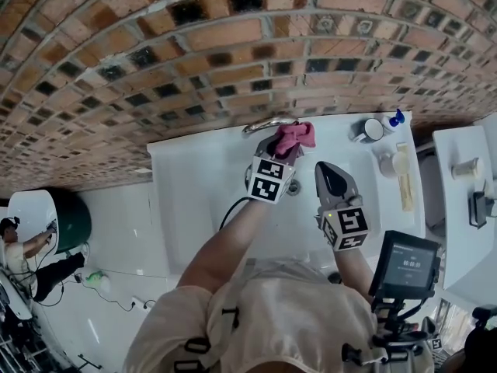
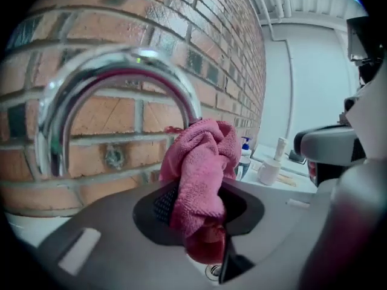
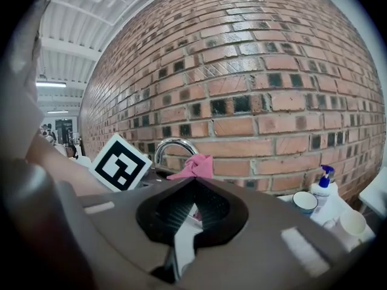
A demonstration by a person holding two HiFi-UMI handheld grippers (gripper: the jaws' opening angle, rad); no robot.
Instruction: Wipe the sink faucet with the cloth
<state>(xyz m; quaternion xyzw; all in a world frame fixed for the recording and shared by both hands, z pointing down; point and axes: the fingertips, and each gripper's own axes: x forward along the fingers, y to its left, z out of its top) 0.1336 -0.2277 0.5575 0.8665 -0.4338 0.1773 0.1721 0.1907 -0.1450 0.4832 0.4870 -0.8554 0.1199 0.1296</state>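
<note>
Pink cloth (image 2: 202, 180), long axis toward faucet (image 2: 121, 65) — bunched

The curved metal faucet (image 2: 121, 62) is mirror-bright chrome; the pink cloth (image 2: 199, 168) nubby terry; the white sink (image 1: 194, 177) glossy; the brick wall (image 1: 233, 53) rough.

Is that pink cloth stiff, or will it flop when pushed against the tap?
Probably floppy: the pink cloth bunches in folds where the left tongs pinch it. Likely light, as one pinch holds it upright. Its fuzzy weave should drag on the faucet rather than slip.
</note>
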